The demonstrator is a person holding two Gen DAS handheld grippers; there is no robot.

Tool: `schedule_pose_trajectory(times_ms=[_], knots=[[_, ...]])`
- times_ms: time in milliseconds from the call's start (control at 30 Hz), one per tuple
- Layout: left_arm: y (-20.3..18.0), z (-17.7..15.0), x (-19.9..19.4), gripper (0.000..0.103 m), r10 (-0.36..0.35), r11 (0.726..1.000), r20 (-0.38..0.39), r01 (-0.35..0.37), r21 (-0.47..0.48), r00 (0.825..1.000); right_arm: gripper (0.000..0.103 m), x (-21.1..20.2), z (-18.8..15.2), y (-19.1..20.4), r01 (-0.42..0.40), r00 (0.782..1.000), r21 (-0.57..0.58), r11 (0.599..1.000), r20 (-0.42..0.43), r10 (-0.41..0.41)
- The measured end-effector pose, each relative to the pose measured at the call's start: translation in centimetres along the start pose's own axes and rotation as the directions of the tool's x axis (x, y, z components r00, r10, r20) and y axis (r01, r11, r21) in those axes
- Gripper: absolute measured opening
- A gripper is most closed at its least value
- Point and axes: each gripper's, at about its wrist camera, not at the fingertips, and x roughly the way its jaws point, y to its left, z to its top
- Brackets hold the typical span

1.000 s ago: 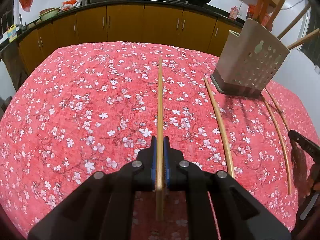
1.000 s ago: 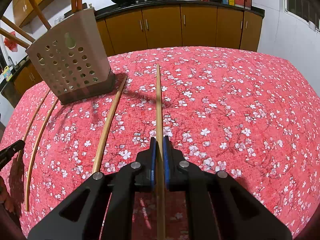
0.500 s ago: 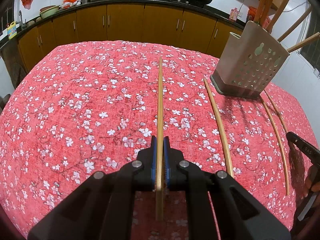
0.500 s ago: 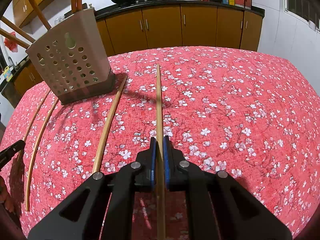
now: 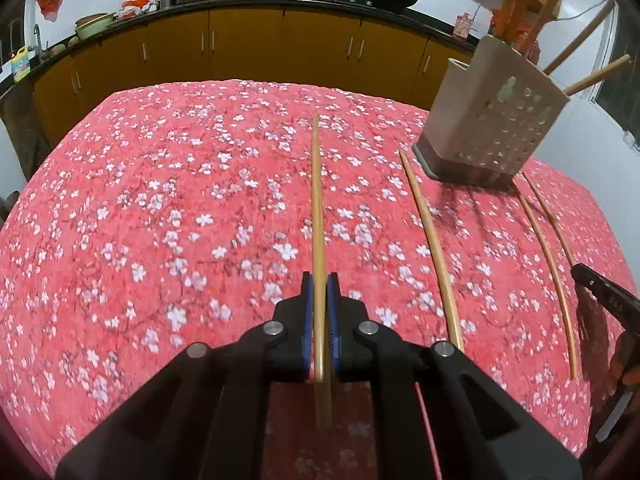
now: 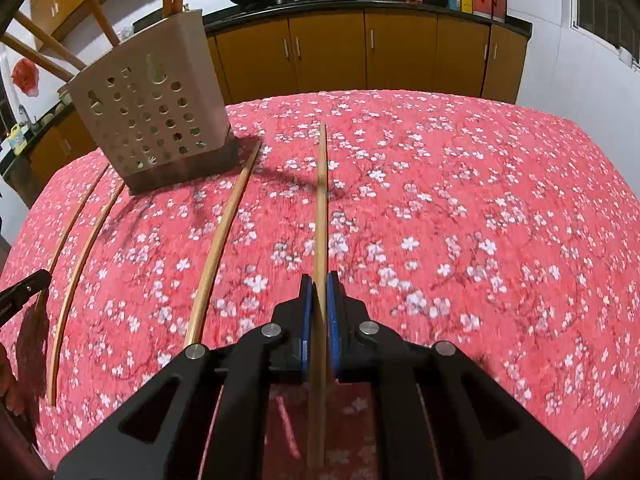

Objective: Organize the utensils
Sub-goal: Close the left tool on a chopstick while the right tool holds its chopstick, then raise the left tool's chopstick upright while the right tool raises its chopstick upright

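My left gripper point(image 5: 319, 284) is shut on a long wooden chopstick point(image 5: 317, 208) that points forward over the red floral tablecloth. My right gripper point(image 6: 319, 284) is shut on another wooden chopstick point(image 6: 321, 200). A beige perforated utensil holder point(image 5: 494, 120) with several sticks in it stands at the right in the left wrist view and at the left in the right wrist view point(image 6: 150, 108). Three more chopsticks lie on the cloth: one point(image 5: 432, 244) beside the held one, two point(image 5: 548, 252) past the holder. They also show in the right wrist view point(image 6: 218, 240).
The table point(image 5: 140, 208) is covered with a red flowered cloth. Brown kitchen cabinets point(image 5: 248, 48) with woks and bottles on the counter run along the back. The other gripper's tip shows at the right edge point(image 5: 604, 292) and at the left edge in the right wrist view point(image 6: 24, 292).
Both grippers have risen and tilted a little with their chopsticks; the table and holder sit lower and farther in both views. Both grips are unchanged.
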Motion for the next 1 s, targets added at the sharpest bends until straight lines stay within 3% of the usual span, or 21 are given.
schedule_pose_trajectory(times_ms=[600, 1000], knots=[[0.0, 0.3, -0.6, 0.008, 0.022, 0.999, -0.018, -0.021, 0.048, 1.000, 0.008, -1.7, 0.3, -0.3, -0.018, 0.999, 0.025, 1.000, 0.029, 0.017], [-0.4, 3.6, -6.5, 0.008, -0.009, 0.999, 0.134, 0.002, 0.048, 0.991, 0.008, -8.2, 2.9, -0.8, -0.036, 0.978, 0.032, 0.999, 0.204, 0.029]])
